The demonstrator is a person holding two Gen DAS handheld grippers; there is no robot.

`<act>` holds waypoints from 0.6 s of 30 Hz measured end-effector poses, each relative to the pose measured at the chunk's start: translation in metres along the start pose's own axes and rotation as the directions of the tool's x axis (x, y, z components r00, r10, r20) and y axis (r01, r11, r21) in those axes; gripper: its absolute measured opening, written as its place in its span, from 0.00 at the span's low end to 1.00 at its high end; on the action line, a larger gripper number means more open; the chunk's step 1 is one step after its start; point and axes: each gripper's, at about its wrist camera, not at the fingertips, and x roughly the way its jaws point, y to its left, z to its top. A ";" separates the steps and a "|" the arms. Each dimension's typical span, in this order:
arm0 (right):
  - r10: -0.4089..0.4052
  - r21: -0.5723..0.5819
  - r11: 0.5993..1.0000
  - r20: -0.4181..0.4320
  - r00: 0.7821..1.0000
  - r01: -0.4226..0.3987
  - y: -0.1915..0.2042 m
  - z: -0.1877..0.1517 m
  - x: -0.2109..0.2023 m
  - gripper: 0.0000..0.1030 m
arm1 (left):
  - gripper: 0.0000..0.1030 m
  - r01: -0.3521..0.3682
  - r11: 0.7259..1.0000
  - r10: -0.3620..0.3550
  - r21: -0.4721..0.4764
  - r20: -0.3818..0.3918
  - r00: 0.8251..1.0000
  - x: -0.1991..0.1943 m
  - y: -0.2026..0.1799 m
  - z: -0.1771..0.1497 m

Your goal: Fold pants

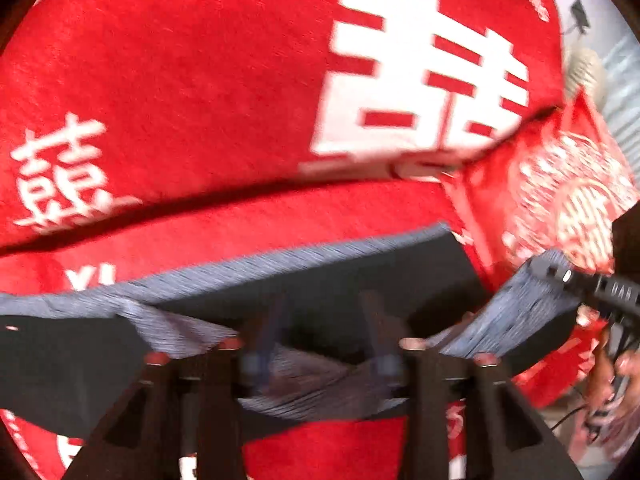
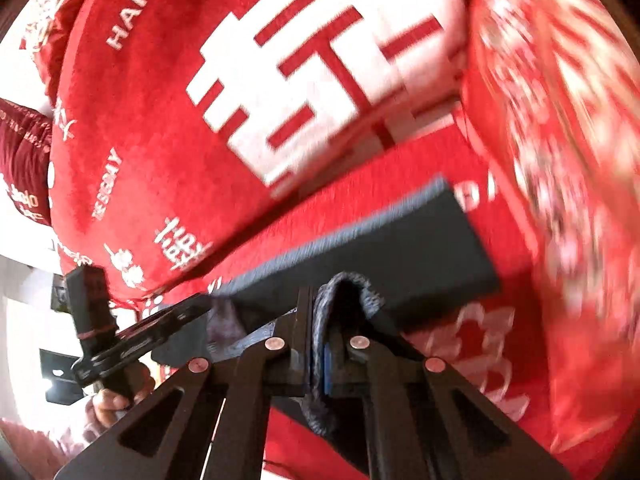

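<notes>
Grey pants point(image 2: 320, 344) bunch between the right tongs point(image 2: 316, 344), clamped tight on the hem, lifted clear of the red blanket point(image 2: 160, 140) beyond; left tongs point(image 1: 320, 344) stand half-open, cloth between them, apparently not pinched, likely regripping.

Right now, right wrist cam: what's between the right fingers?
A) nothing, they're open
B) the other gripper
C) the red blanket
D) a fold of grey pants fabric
D: the right gripper is shut on a bunched fold of the grey pants, above the red blanket.
</notes>
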 end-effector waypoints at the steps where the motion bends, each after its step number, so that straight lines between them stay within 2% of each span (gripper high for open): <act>1: -0.010 -0.019 1.000 0.004 1.000 0.010 0.000 0.016 0.006 0.04 | 0.69 -0.036 0.999 0.036 -0.011 0.030 0.999 -0.005 0.006 0.000; 3: -0.034 -0.037 0.999 0.002 0.999 0.034 -0.007 0.034 0.014 0.04 | 0.69 -0.089 0.996 0.090 -0.016 0.049 0.995 -0.007 0.018 -0.001; 6: -0.124 -0.057 0.991 -0.031 0.992 0.123 -0.023 0.061 0.043 0.07 | 0.69 -0.162 0.986 0.162 -0.041 -0.010 0.987 0.017 0.028 -0.008; 8: -0.229 -0.111 0.969 -0.071 0.971 0.221 -0.027 0.073 0.063 0.23 | 0.69 -0.228 0.973 0.226 -0.025 -0.049 0.973 0.039 0.030 -0.017; 9: -0.268 -0.139 0.957 -0.075 0.960 0.256 -0.026 0.075 0.068 0.40 | 0.69 -0.267 0.964 0.265 -0.009 -0.076 0.961 0.053 0.032 -0.022; 10: -0.271 -0.152 0.954 -0.073 0.960 0.258 -0.023 0.076 0.069 0.56 | 0.69 -0.289 0.957 0.288 0.005 -0.107 0.952 0.066 0.035 -0.027; 11: -0.249 -0.153 0.960 -0.069 0.966 0.236 -0.020 0.075 0.067 0.65 | 0.69 -0.301 0.953 0.301 0.017 -0.133 0.944 0.078 0.037 -0.032; 12: -0.233 -0.156 0.963 -0.058 0.971 0.221 -0.017 0.071 0.062 0.79 | 0.69 -0.317 0.948 0.317 0.028 -0.161 0.934 0.090 0.039 -0.037; 14: -0.255 -0.183 0.951 -0.016 0.967 0.248 -0.009 0.060 0.048 0.80 | 0.69 -0.325 0.945 0.323 0.025 -0.205 0.924 0.107 0.043 -0.045; 16: -0.252 -0.177 0.953 -0.005 0.968 0.247 -0.012 0.045 0.035 0.80 | 0.70 -0.323 0.947 0.318 0.003 -0.185 0.930 0.108 0.046 -0.049; 18: -0.232 -0.108 0.967 -0.013 0.973 0.230 -0.027 0.023 0.023 0.80 | 0.72 -0.327 0.945 0.319 -0.008 -0.189 0.929 0.108 0.050 -0.048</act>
